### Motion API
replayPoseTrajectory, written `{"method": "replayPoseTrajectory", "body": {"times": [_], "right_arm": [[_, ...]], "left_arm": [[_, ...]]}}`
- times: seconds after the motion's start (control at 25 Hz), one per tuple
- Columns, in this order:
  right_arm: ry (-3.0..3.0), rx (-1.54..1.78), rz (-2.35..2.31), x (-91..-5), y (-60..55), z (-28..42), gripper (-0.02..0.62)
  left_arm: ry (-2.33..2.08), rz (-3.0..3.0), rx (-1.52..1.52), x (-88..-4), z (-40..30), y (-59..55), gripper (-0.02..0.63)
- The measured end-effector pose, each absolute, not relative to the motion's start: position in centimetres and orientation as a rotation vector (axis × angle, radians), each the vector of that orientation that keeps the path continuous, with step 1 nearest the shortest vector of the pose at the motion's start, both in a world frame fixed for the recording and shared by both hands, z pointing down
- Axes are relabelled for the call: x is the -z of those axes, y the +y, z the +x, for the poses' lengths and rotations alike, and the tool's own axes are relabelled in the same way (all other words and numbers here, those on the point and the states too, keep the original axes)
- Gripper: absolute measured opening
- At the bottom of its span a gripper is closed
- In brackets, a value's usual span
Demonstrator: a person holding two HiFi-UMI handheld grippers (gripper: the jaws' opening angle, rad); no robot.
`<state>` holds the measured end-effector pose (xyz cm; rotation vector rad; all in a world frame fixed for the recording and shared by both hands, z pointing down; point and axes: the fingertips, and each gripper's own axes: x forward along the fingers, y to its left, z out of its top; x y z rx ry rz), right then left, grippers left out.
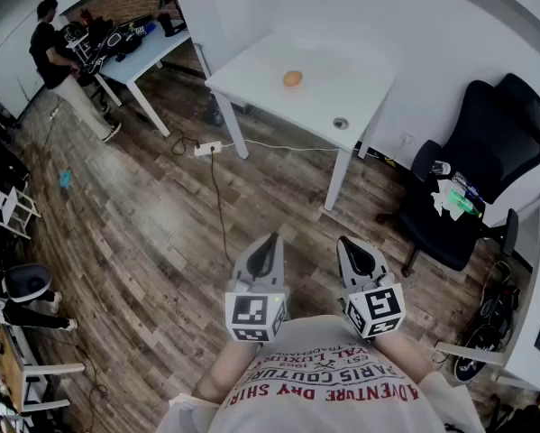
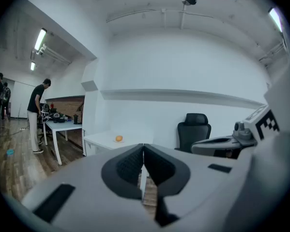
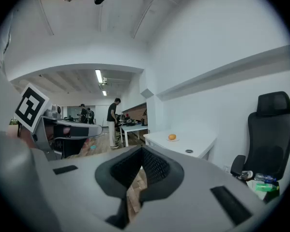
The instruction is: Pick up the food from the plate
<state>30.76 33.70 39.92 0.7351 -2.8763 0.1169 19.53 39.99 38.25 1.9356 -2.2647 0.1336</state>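
A small round orange food item (image 1: 292, 78) lies on a pale plate on the white table (image 1: 342, 79) across the room; it also shows as the orange food (image 2: 118, 138) and the orange food (image 3: 172, 137). Both grippers are held close to my chest, far from the table. My left gripper (image 1: 271, 239) is shut with nothing between its jaws; its tips meet at the left gripper (image 2: 143, 145). My right gripper (image 1: 344, 241) is likewise shut and empty, its jaws touching at the right gripper (image 3: 142, 149).
A black office chair (image 1: 472, 179) with small items on its seat stands right of the table. A power strip (image 1: 207, 149) and cable lie on the wood floor. A person (image 1: 58, 61) stands at a second cluttered table (image 1: 125, 48) at the far left.
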Motion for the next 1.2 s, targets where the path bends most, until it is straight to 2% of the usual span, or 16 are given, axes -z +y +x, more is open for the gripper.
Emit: {"method": "replayPoseTrajectory", "body": {"times": [0.56,1.2], "right_arm": [[-2.877,-0.168,0.792,-40.4,34.0,29.0,0.012],[-2.791,-0.233,0.824,-43.5,36.3,20.5,0.012]], "left_arm": [[-2.276,1.965,-0.163,-38.4,17.5,40.4,0.008],[-2.259,1.882,-0.091,-40.8,6.6,43.5,0.008]]}}
